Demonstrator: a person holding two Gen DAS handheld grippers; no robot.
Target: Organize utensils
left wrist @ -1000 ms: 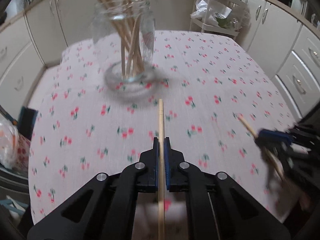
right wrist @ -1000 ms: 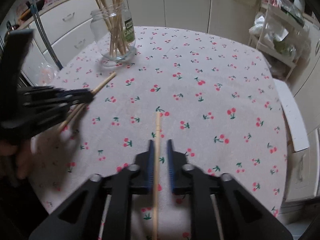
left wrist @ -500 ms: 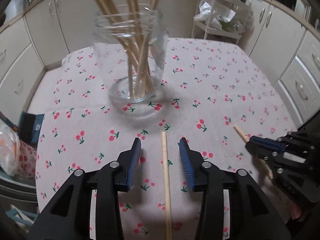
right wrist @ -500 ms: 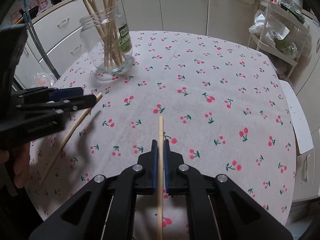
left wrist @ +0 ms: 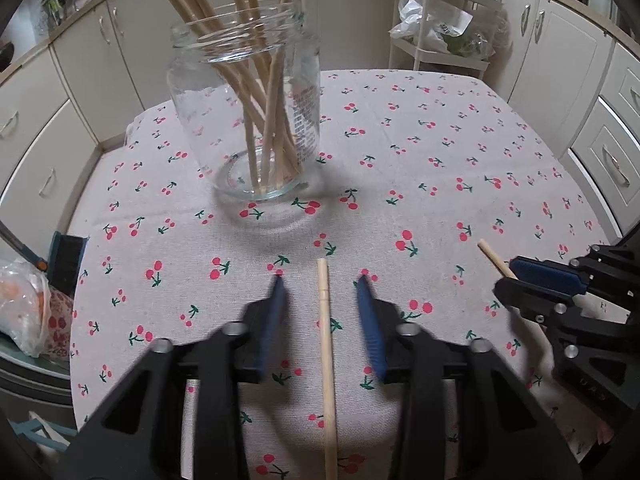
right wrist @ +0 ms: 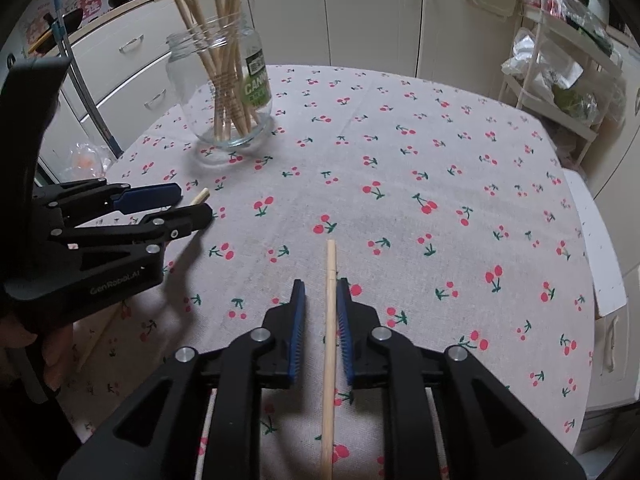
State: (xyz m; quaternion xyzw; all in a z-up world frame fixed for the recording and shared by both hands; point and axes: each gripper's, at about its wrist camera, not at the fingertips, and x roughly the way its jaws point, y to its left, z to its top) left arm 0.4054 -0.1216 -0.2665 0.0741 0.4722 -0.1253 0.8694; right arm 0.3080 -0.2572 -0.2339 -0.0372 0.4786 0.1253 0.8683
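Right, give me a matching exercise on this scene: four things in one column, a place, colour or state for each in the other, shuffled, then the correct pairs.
Things:
1. glass jar
2. tablecloth
3. chopstick between the left gripper's fingers
4. gripper pads

Descriptions:
A. blue
B. lying on the cloth, not pressed from either side
C. standing upright, full of wooden sticks
D. printed with red cherries

Pairs: 1-C, 2-D, 3-B, 4-A
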